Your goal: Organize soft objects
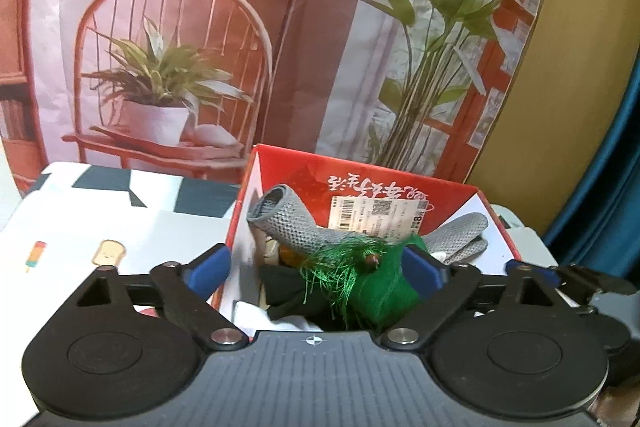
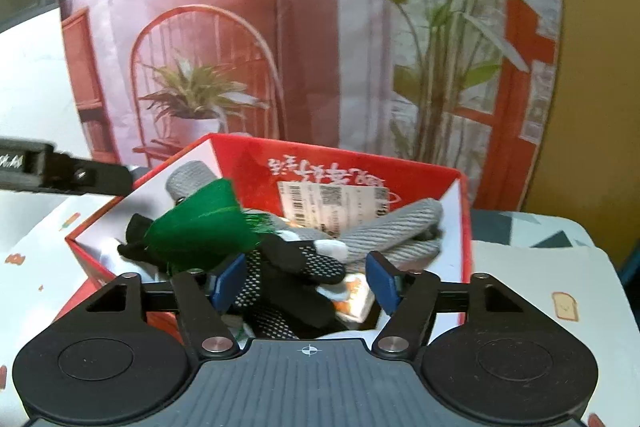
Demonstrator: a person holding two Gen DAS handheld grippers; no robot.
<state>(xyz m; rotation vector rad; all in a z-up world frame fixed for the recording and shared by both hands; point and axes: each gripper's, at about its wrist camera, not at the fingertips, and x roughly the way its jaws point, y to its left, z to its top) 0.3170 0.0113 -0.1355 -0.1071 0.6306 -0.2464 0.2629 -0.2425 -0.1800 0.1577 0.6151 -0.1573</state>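
The left gripper hangs over the near end of the red box, jaws wide apart; the green tassel lies between them, against the blue pad on the right, unpinched. The right gripper has its jaws apart above a black dotted glove, not pressing it. Deeper in the box lie 2 grey mesh pieces and a white barcode label on the far wall. The box sits on a patterned tablecloth. Behind stands a printed backdrop showing a chair, lamp and plants.
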